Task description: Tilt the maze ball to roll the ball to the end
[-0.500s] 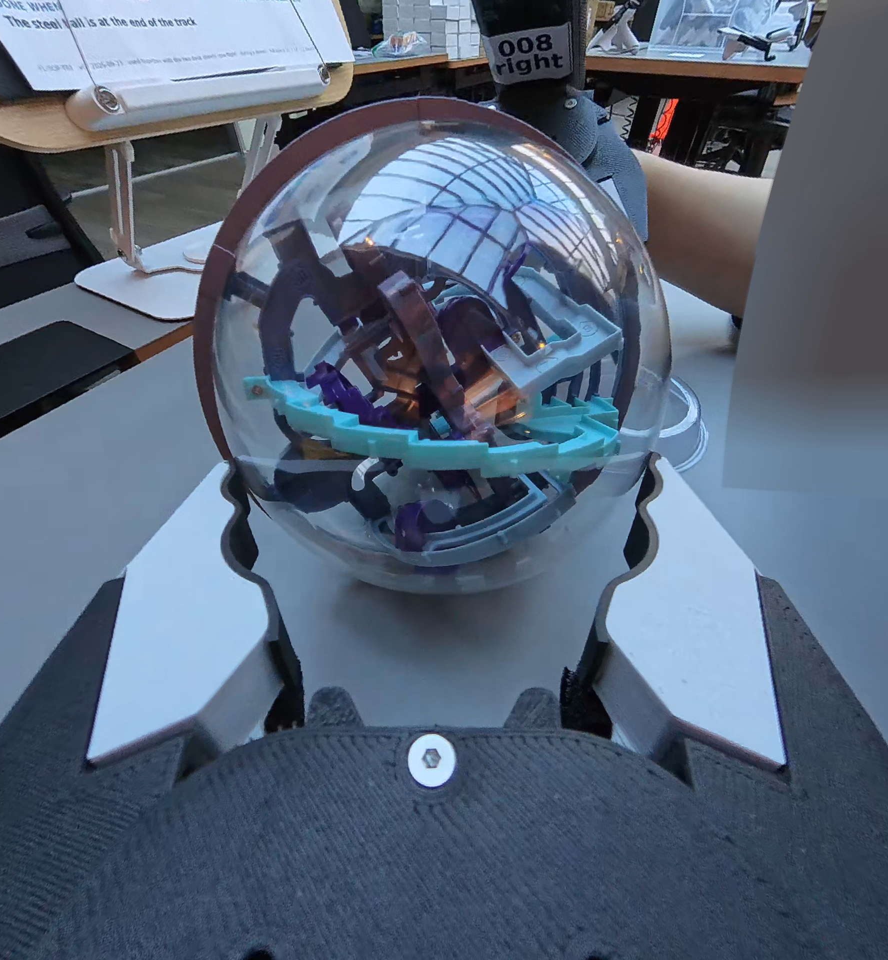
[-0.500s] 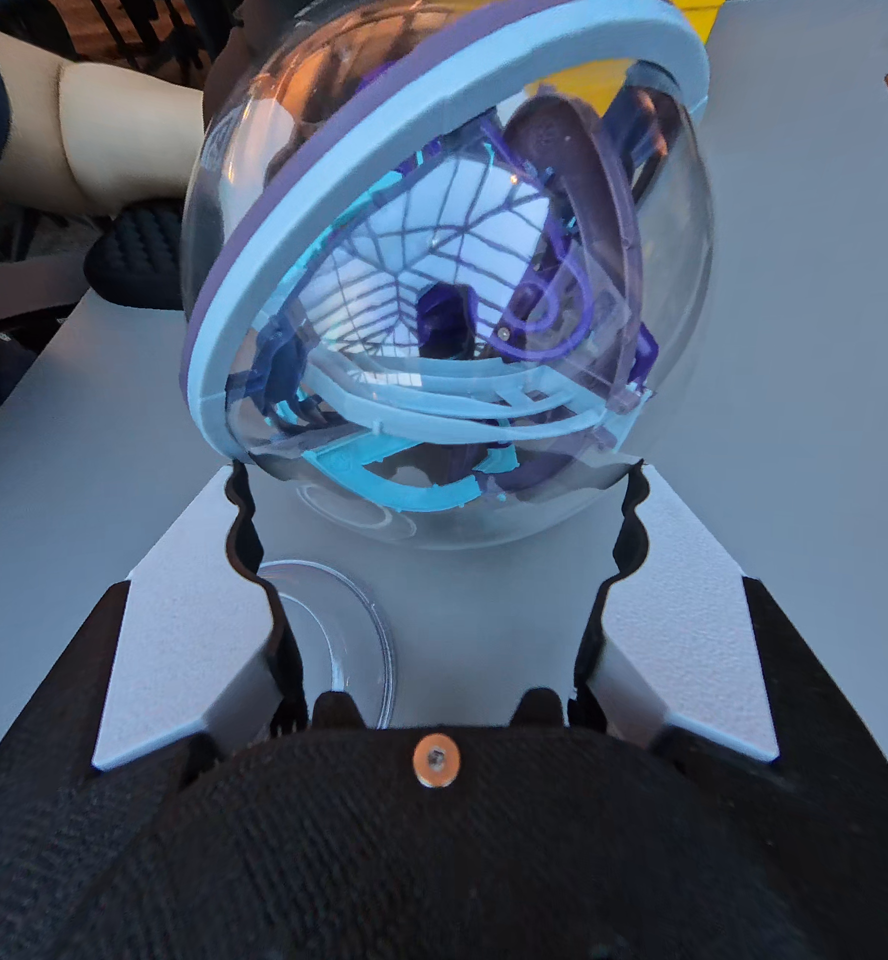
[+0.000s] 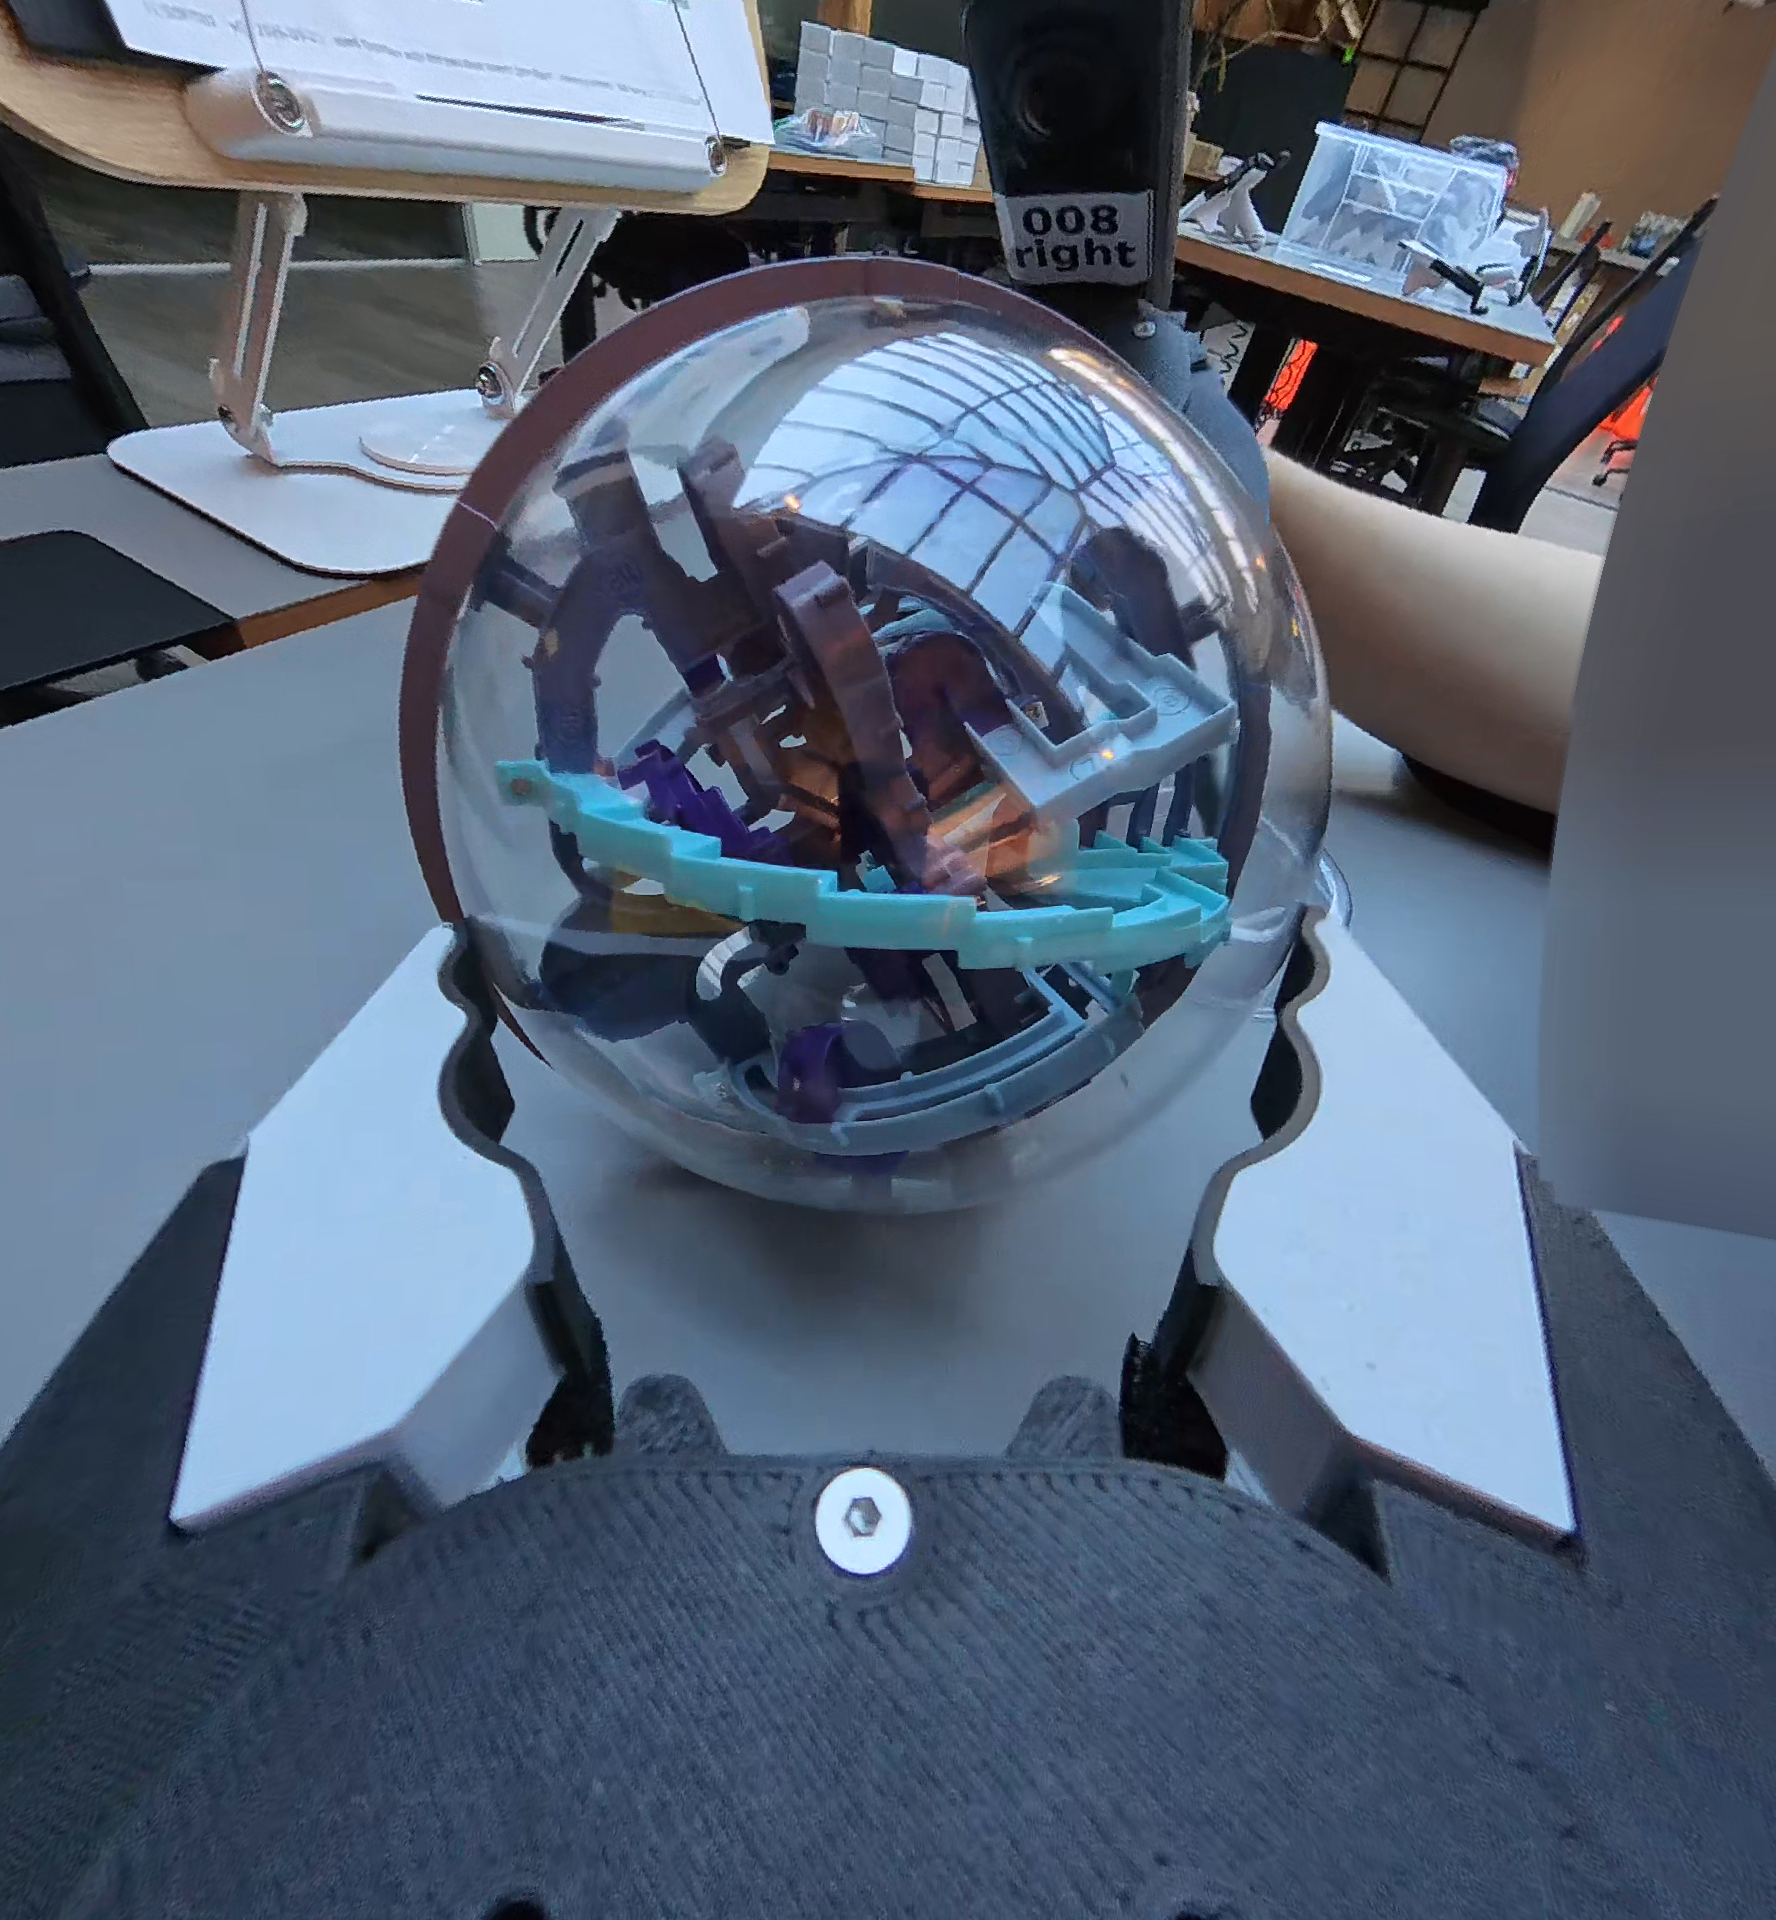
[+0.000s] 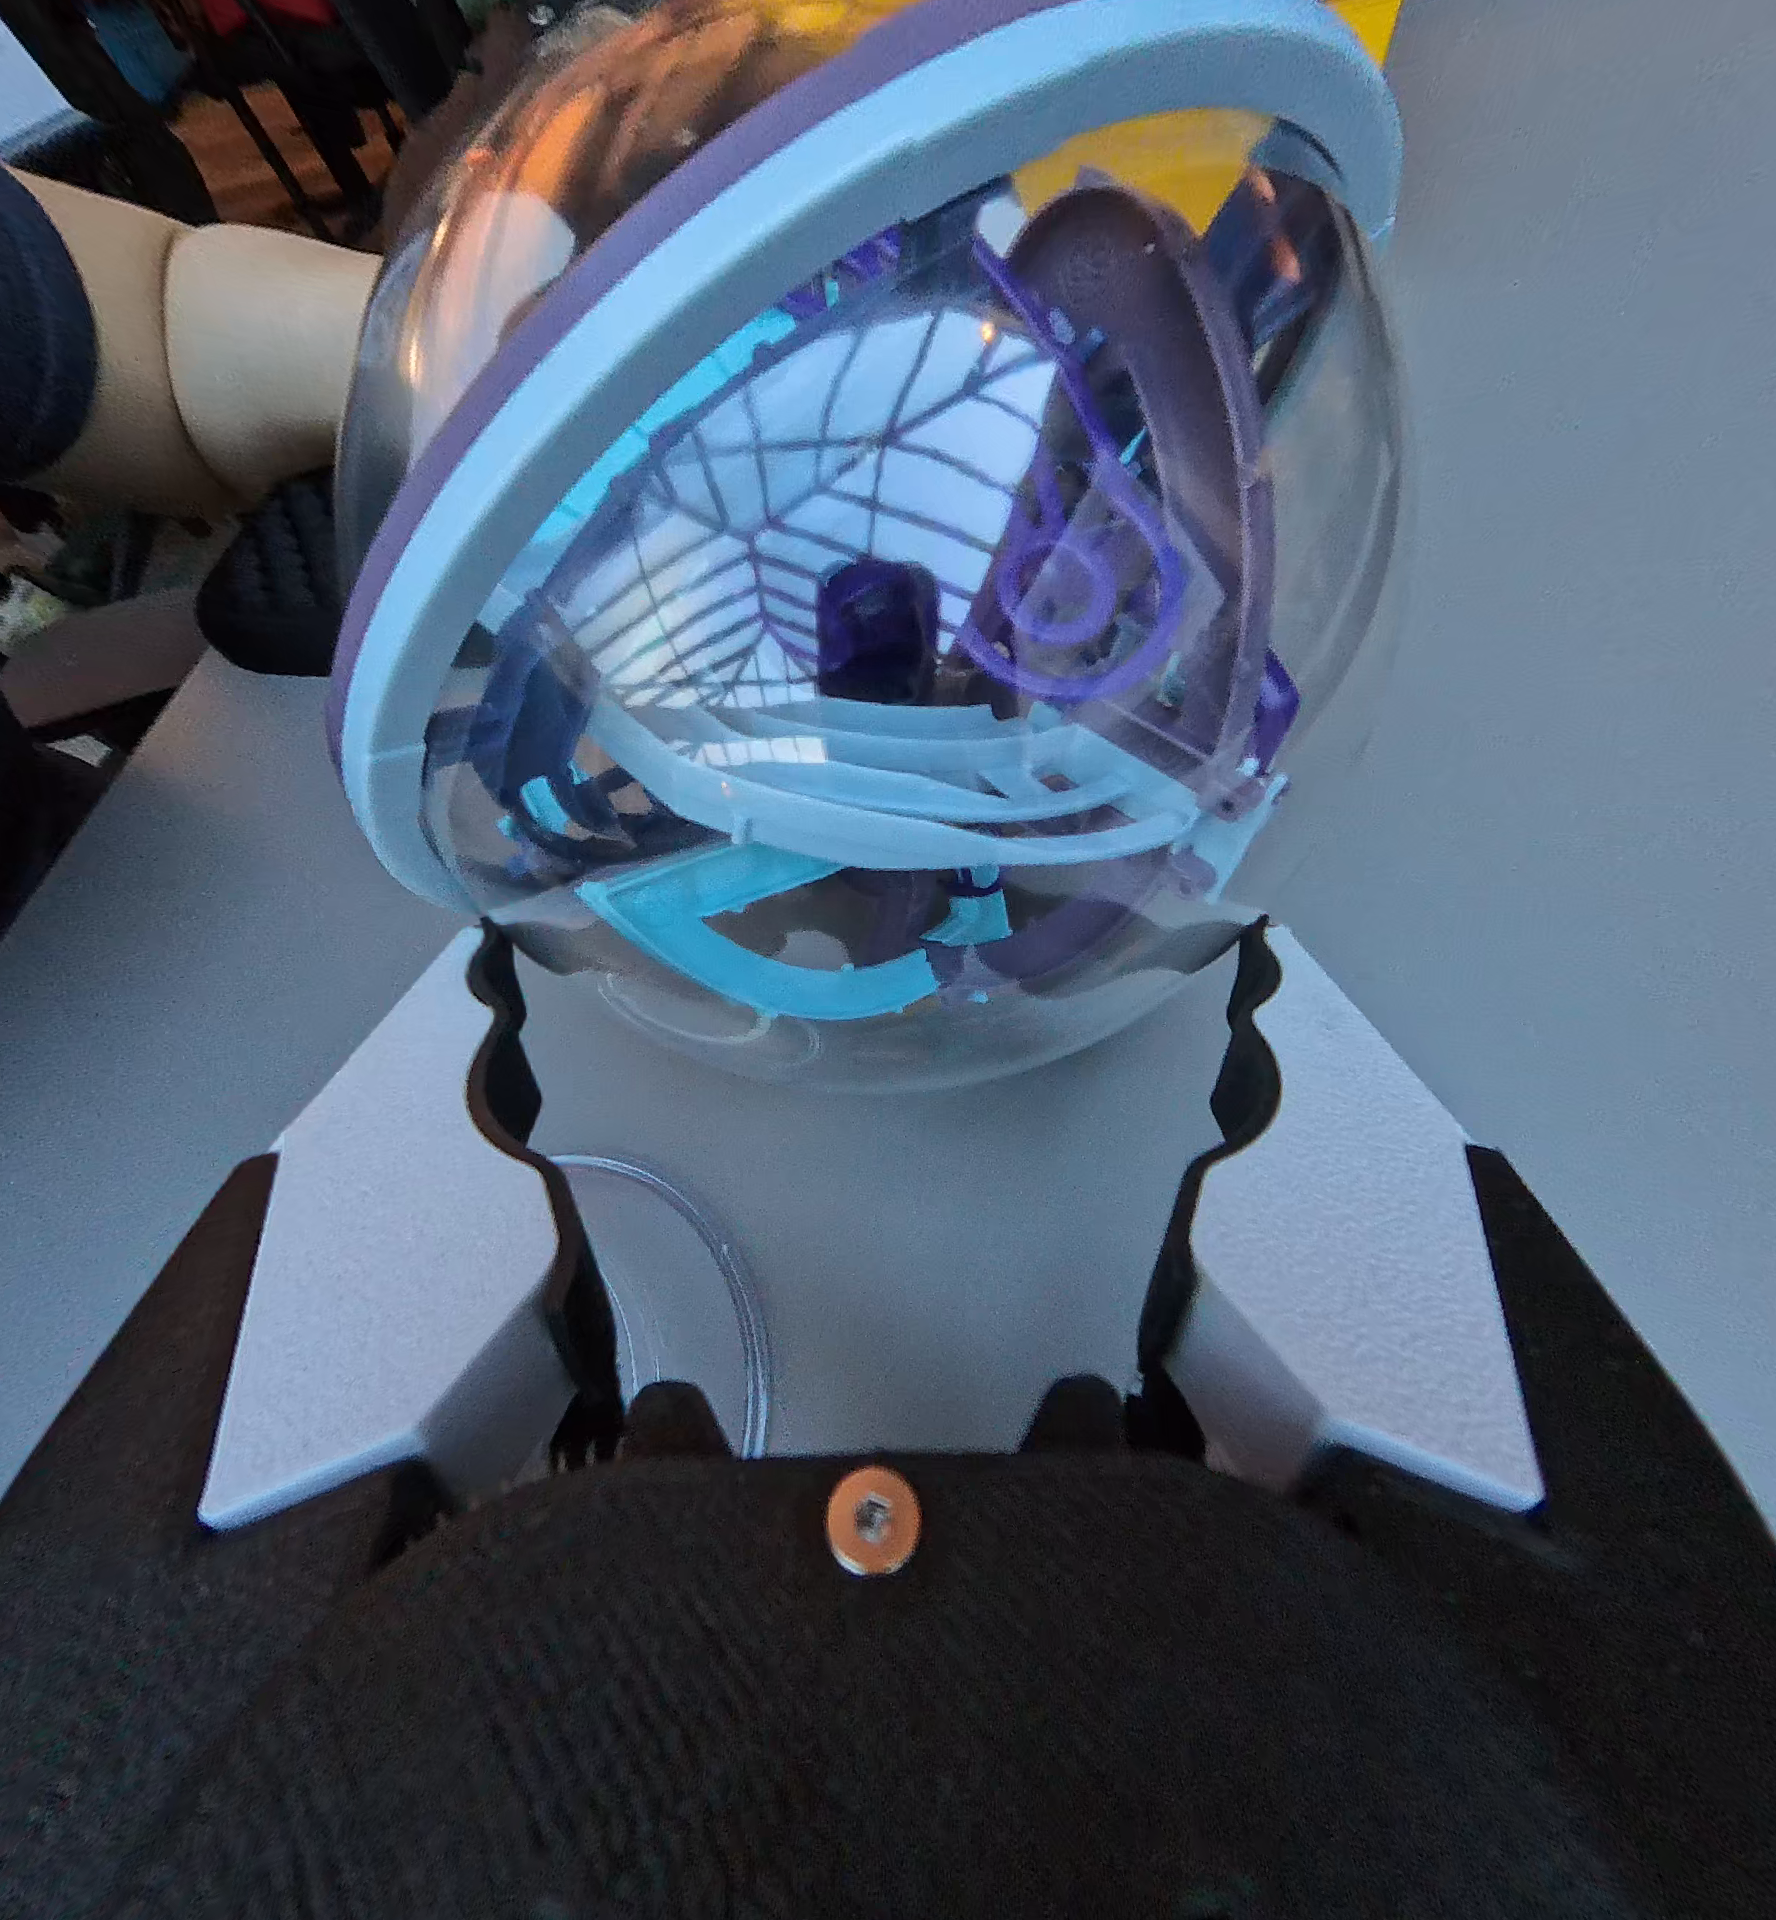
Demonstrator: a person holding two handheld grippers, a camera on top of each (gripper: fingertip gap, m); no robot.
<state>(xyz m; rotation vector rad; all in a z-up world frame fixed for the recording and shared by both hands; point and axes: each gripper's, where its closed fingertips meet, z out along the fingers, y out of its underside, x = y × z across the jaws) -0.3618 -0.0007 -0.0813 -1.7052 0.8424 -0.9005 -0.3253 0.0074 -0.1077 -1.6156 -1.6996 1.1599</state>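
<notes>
- clear plastic maze ball (image 3: 868,758) fills the middle of the left wrist view, purple-brown seam ring running up its left side and over the top
- inside it: teal stepped track (image 3: 863,904) crossing the middle, grey-blue track lower down, brown and purple ramps behind; small steel ball not findable in either view
- left claw (image 3: 879,935) spread wide, both finger tips pressed on the lower sides of the maze ball, gripping it
- bottom of the sphere sits just over the grey desk (image 3: 136,831); touching or not, cannot tell
- right claw (image 4: 868,935) also spread wide, tips against the lower sides of the maze ball (image 4: 868,540) from the opposite side, gripping it
- in the right wrist view the pale blue and purple seam ring (image 4: 863,270) runs diagonally, lower left to upper right, so the sphere reads as tilted
- clear round stand (image 4: 686,1299) lies on the desk low in the right wrist view, partly behind the left finger, apart from the sphere
- right claw body with a white label shows behind the sphere, top centre of the left wrist view
- bare forearm (image 3: 1424,665) at right of the left wrist view
- white document stand (image 3: 375,343) with a paper sheet at upper left, on a neighbouring desk
</notes>
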